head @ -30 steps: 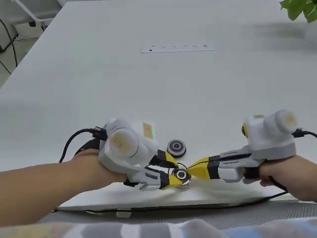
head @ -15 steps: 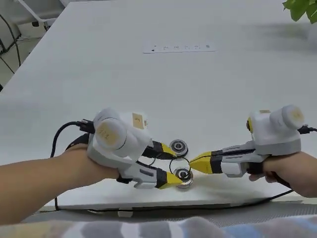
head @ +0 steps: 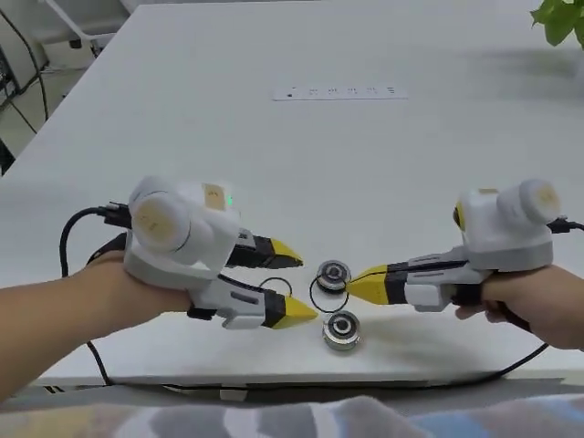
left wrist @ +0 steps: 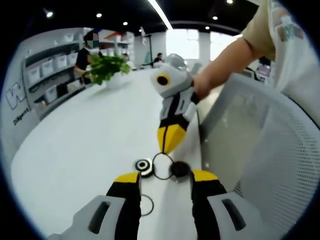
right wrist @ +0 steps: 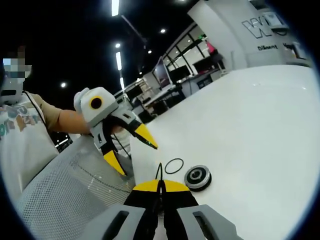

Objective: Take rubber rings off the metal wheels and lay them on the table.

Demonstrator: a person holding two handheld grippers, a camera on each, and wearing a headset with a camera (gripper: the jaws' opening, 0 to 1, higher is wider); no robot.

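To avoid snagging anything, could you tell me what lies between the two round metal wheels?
The thin black rubber ring pinched in the shut right claw loops between them, seen in the head and left gripper views.

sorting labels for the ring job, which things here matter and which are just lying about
Job: far wheel; near wheel; ring pinched in the right claw; loose ring on the table; left claw, open.
Lying about: power strip; plant.
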